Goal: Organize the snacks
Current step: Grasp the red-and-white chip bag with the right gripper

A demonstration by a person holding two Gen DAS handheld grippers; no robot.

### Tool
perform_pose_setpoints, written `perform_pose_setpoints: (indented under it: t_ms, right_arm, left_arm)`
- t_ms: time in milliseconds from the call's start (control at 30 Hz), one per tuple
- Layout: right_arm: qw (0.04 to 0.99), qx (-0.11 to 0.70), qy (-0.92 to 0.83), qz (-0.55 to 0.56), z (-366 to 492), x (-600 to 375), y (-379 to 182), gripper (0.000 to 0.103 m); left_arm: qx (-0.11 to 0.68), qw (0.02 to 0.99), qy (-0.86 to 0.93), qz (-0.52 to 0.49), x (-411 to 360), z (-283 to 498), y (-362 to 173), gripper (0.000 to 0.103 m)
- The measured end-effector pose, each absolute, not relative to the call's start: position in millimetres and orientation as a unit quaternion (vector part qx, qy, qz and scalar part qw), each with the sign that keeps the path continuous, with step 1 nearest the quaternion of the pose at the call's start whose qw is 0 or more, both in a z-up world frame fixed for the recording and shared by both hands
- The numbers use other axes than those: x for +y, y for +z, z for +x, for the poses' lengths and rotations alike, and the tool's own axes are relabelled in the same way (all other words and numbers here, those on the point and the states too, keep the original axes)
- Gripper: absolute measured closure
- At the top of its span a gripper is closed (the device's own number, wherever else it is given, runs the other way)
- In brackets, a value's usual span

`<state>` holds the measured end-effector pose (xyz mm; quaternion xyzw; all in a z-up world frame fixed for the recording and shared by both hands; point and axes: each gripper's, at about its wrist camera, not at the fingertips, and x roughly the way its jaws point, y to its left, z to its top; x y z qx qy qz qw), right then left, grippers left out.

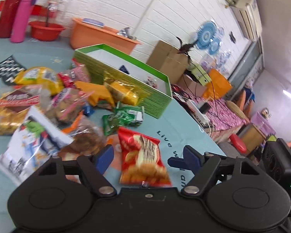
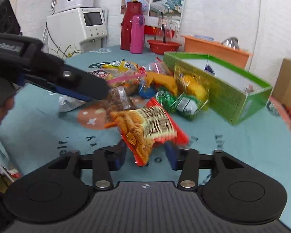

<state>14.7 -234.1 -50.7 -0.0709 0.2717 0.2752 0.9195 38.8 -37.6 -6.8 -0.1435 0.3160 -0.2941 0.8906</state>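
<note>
two grippers are in play, both spread wide and holding nothing. between the right gripper [image 2: 145,158]'s blue pads sits a red snack bag [image 2: 149,130], its lower corner dipping into the gap, though no pad looks pressed against it; blur makes contact hard to judge. the left gripper [image 1: 145,158] frames the same bag from the other side, on the teal tablecloth [image 1: 174,120]. i judge the bag light, puffy and crinkly, its contents brittle, its film slick; a pinch on the flat sealed edge should suit best. beyond lie the snack pile [image 2: 137,81] and the green box [image 2: 223,89], just beside each other.
</note>
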Motion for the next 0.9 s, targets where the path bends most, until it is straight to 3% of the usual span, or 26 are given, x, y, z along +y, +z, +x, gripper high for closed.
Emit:
perform_pose_setpoints:
  t_ms: [133,333,400,600,667,700,733,900]
  right_arm:
    - [0.917,0.274,0.287,-0.039,9.4,-240.3,-47.1,0.000]
    - [0.914,0.299,0.272,0.022,22.4,-250.8,-54.2,0.000]
    - [0.910,0.310,0.272,0.052,27.4,-255.6,-56.9,0.000]
    - [0.906,0.310,0.279,0.073,31.8,-257.9,-61.5,0.000]
    - [0.904,0.307,0.288,0.076,33.1,-255.2,-63.1,0.006]
    - [0.904,0.306,0.290,0.074,34.4,-256.1,-63.6,0.010]
    - [0.901,0.308,0.297,0.076,35.0,-255.2,-64.0,0.033]
    - [0.904,0.304,0.291,0.070,30.6,-254.6,-56.9,0.038]
  left_arm:
    - [0.348,0.875,-0.302,-0.151,-46.1,56.0,-18.3,0.025]
    - [0.386,0.850,-0.306,-0.185,-48.7,70.5,-35.5,0.031]
    - [0.391,0.847,-0.308,-0.188,-49.8,74.8,-36.8,0.051]
    - [0.401,0.845,-0.295,-0.194,-44.7,81.9,-44.9,0.053]
    - [0.401,0.849,-0.291,-0.187,-46.1,81.6,-48.5,0.071]
    - [0.398,0.848,-0.296,-0.190,-45.4,80.2,-48.7,0.072]
    - [0.394,0.849,-0.297,-0.191,-44.3,78.5,-47.1,0.072]
    - [0.380,0.855,-0.302,-0.184,-47.6,70.5,-35.2,0.073]
